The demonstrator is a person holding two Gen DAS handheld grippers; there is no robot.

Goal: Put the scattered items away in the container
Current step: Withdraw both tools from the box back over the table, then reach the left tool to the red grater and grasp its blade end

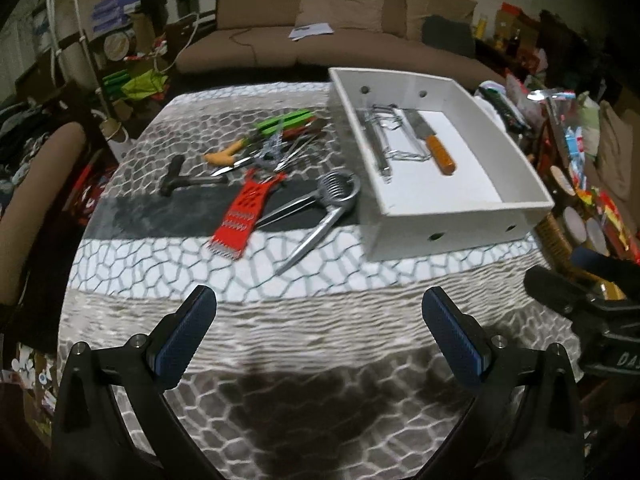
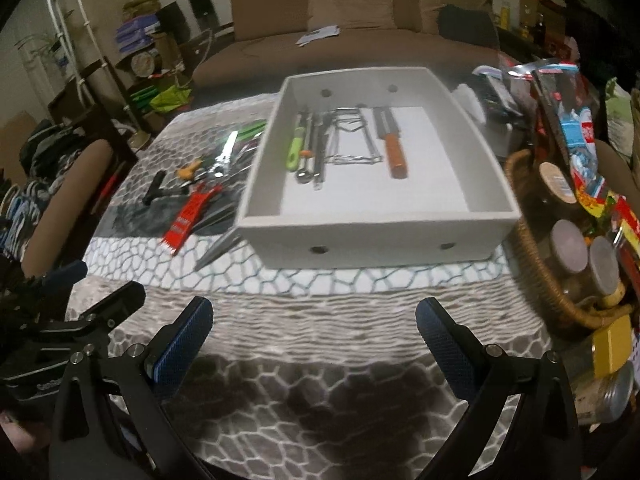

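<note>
The left claw (image 1: 319, 332) is wide open, holds nothing, and is nearer the red grater (image 1: 243, 220), which lies up and left of it with its long side pointing away.

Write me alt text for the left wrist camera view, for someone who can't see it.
An open left gripper hovers empty over a patterned tablecloth. Ahead, a white tray holds a wooden-handled knife and metal utensils, while a red grater, coiled metal tool and other kitchen tools lie scattered to its left. A brown sofa sits behind.
</note>
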